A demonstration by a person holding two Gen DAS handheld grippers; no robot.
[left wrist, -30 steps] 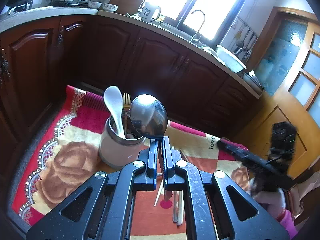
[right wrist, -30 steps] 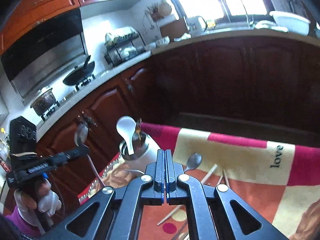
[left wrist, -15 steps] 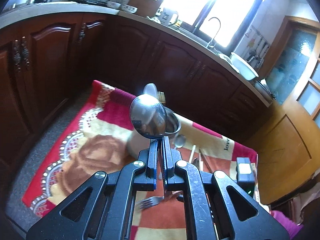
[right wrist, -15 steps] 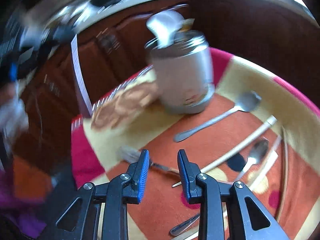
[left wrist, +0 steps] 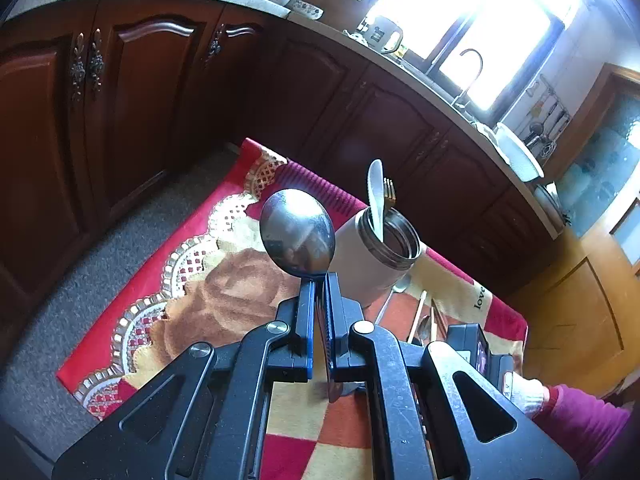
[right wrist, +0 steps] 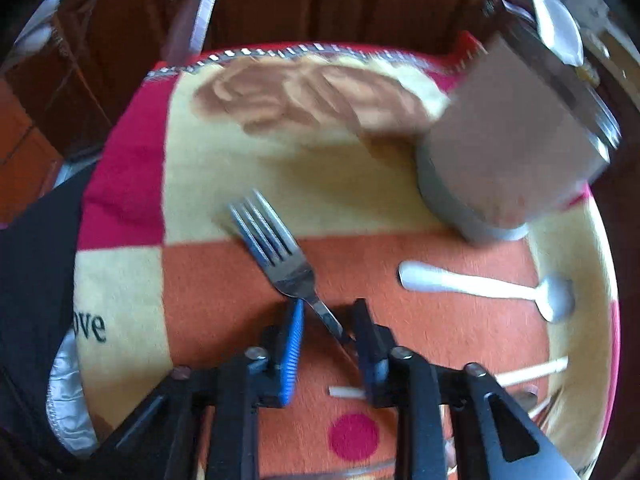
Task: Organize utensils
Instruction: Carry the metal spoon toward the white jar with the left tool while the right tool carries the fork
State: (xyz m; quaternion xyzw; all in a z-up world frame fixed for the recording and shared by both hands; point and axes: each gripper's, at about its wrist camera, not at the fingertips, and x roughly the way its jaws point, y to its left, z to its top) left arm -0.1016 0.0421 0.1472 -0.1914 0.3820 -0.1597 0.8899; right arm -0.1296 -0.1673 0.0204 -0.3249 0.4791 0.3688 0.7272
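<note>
In the left wrist view the metal spoon (left wrist: pixel 297 235) hides its handle between the left gripper (left wrist: pixel 319 292) fingers, and its bowl covers part of the canister (left wrist: pixel 374 258) wall. The white spoon (left wrist: pixel 376 196) and a fork's tines (left wrist: pixel 389 191) sink out of sight inside that canister. In the right wrist view the canister (right wrist: pixel 516 140) is smeared by motion blur. The floor fork (right wrist: pixel 280 256), just beside the canister, loses its handle end behind the closing right gripper (right wrist: pixel 328 320).

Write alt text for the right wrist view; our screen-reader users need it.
The right gripper, closing, straddles the handle of a metal fork lying on a red, orange and cream blanket. A utensil pot stands at upper right, with a spoon lying below it.
</note>
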